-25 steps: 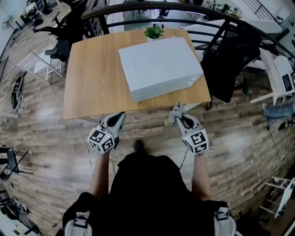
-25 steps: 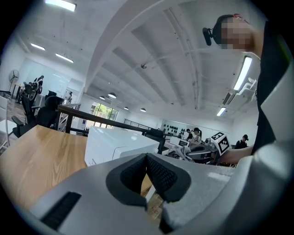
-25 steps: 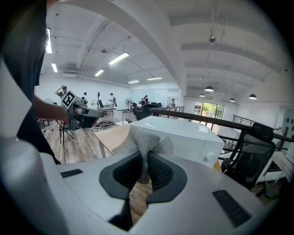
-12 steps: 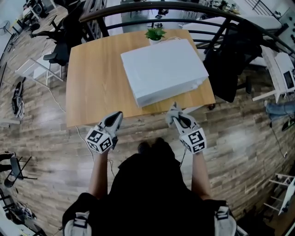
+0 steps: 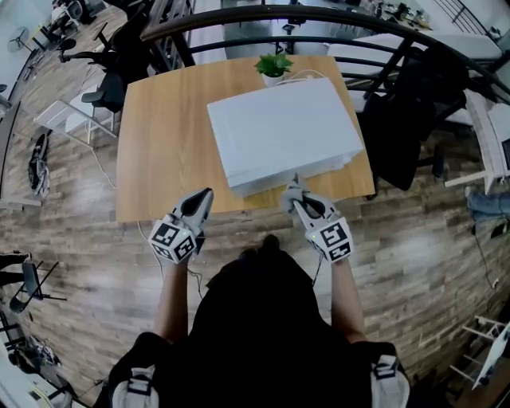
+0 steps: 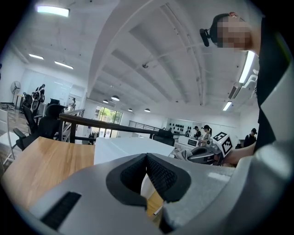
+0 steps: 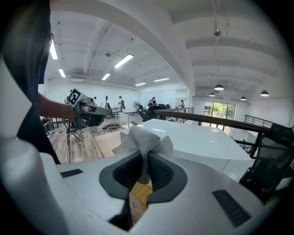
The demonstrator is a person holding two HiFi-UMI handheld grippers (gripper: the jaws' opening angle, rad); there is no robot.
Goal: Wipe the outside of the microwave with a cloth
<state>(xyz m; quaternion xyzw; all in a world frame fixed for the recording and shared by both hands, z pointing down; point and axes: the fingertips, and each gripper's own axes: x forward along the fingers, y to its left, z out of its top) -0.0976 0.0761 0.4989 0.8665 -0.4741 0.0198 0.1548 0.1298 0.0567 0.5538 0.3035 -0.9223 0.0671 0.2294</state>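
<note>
The white microwave (image 5: 283,131) sits on a wooden table (image 5: 163,135), its near face turned to me; it also shows as a white box (image 6: 124,149) ahead of the left gripper and as a white top (image 7: 202,137) ahead of the right one. My right gripper (image 5: 293,198) is shut on a grey mesh cloth (image 7: 143,140), which bunches above its jaws at the microwave's near lower edge. My left gripper (image 5: 202,199) is shut with nothing in it, at the table's front edge, left of the microwave.
A small potted plant (image 5: 272,65) stands behind the microwave at the table's far edge. A dark curved railing (image 5: 239,14) runs behind the table. Black office chairs (image 5: 406,103) stand to the right and at the far left, on wood flooring.
Both grippers have come forward toward the table. The right one, with the cloth, now reaches the microwave's near lower edge; the left one is at the table's front edge.
</note>
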